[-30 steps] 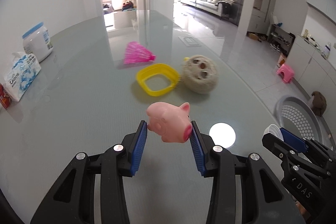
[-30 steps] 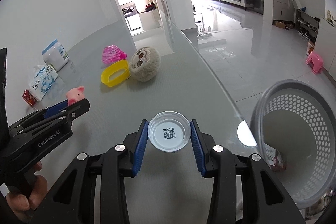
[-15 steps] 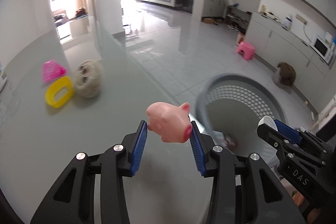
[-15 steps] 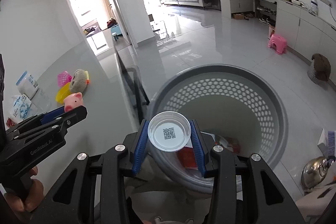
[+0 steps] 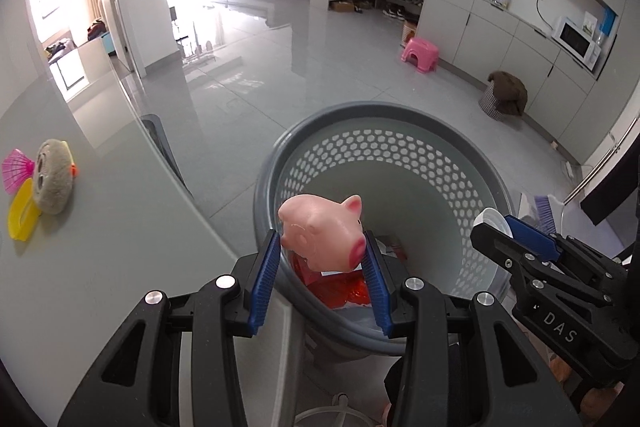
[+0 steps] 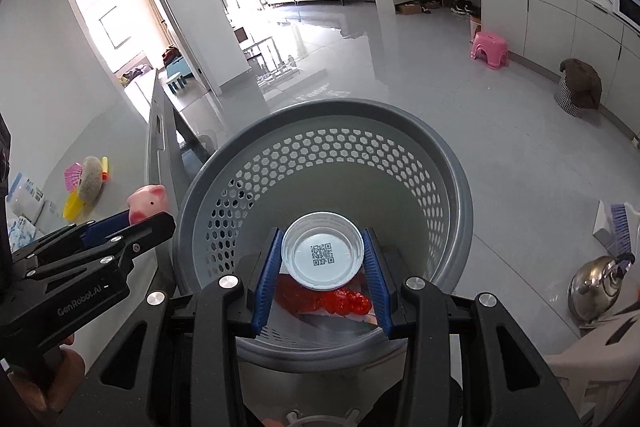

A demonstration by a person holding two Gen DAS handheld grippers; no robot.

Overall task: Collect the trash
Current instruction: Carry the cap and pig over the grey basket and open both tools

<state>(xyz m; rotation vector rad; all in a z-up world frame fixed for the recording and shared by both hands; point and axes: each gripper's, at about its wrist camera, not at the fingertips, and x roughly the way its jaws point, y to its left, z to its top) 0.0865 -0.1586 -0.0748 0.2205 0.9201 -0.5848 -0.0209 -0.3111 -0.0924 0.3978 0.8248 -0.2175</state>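
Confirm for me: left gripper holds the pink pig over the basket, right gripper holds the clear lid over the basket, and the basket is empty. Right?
Not quite. The grey basket is not empty: the right wrist view shows red wrapping lying at its bottom. The rest stands: left gripper holds the pink pig, right gripper the clear lid.

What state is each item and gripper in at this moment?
left gripper: shut on pink pig toy, over basket.
right gripper: shut on clear plastic lid, over basket.
grey basket: upright, red wrapper inside.
plush ball: resting on table.
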